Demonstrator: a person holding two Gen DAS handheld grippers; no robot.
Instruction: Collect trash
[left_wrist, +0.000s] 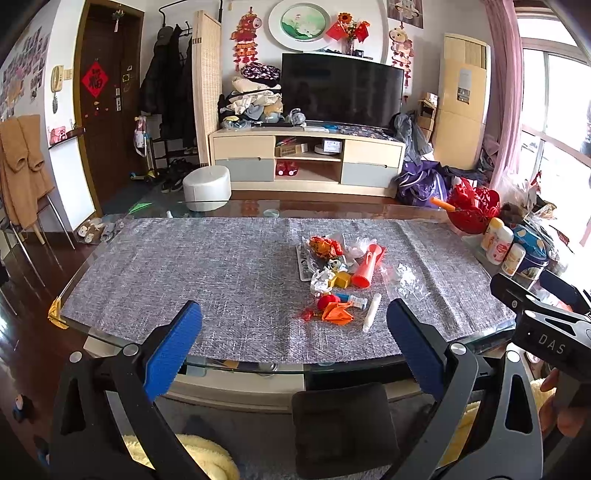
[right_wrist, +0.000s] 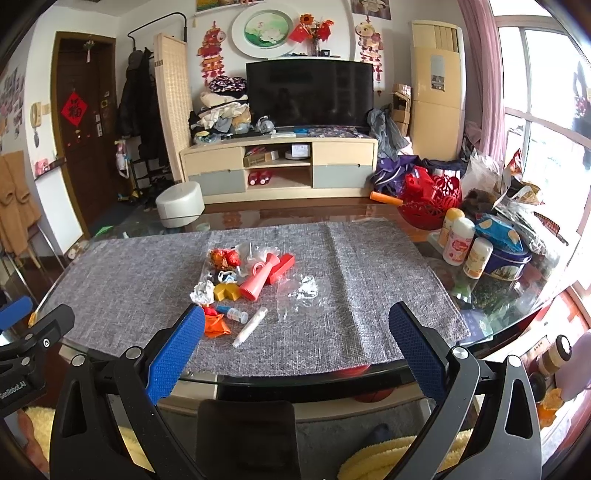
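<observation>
The left gripper (left_wrist: 294, 334) fills the bottom of its frame with its blue-padded fingers (left_wrist: 173, 347) spread wide and nothing between them — released, above the near edge of the glass-topped table (left_wrist: 122, 338). The right gripper (right_wrist: 295, 338) sits low in its own frame the same way, blue pads apart and empty.

The trash lies in a loose cluster on the grey woven table mat (left_wrist: 184, 266), just right of centre in the left wrist view and left of centre in the right wrist view. It includes a crumpled orange-and-red snack wrapper (left_wrist: 325, 246) at the far end, a coral-red ribbed plastic tube (left_wrist: 366, 266), a small yellow wedge-shaped block (left_wrist: 341, 279), a crumpled ball of white paper (left_wrist: 320, 279), a folded orange paper scrap (left_wrist: 337, 313), a small clear vial with a blue cap (left_wrist: 352, 300) and a thin white stick-shaped wrapper (left_wrist: 371, 312) nearest the grippers. A crinkled clear plastic bag (right_wrist: 301, 291) lies flat just beside the pile.

At the right edge of the table stand a red openwork plastic basket (right_wrist: 430, 201), three white bottles with yellow caps (right_wrist: 458, 242) and a blue round biscuit tin (right_wrist: 508, 260), well apart from the cluster.
</observation>
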